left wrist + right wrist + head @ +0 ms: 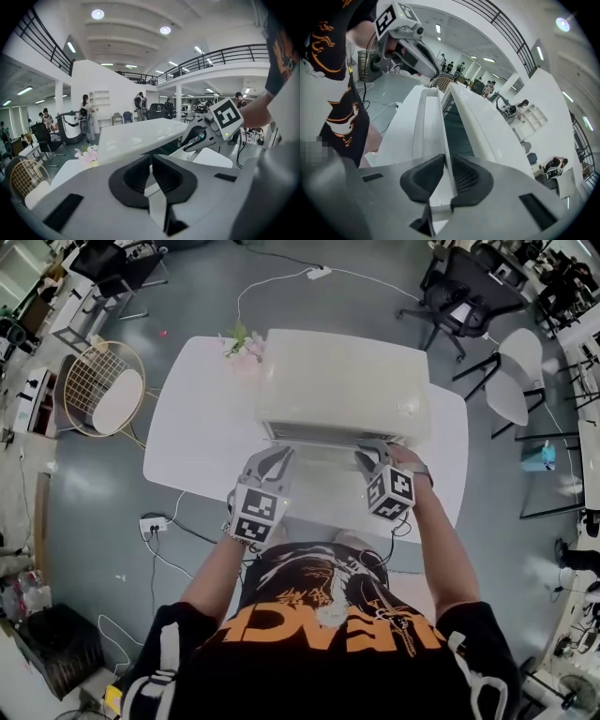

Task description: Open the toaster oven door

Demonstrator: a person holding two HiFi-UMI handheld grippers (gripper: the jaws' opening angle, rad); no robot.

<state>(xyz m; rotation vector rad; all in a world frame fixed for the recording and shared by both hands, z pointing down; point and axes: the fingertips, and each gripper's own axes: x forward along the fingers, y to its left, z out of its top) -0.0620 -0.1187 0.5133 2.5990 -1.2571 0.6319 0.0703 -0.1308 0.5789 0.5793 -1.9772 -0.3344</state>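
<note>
Your left gripper [274,463] and right gripper [371,457] each clamp the toaster oven door [426,131] at its thin edge | stiff, smooth, slip-prone | hold near both corners

The boxy white toaster oven [342,381] stands upright, its door [429,122] tilted partly open.

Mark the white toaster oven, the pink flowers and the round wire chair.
white toaster oven [342,376], head view, flat top
pink flowers [247,352], head view, the blossoms
round wire chair [119,399], head view, pale seat cushion
</note>
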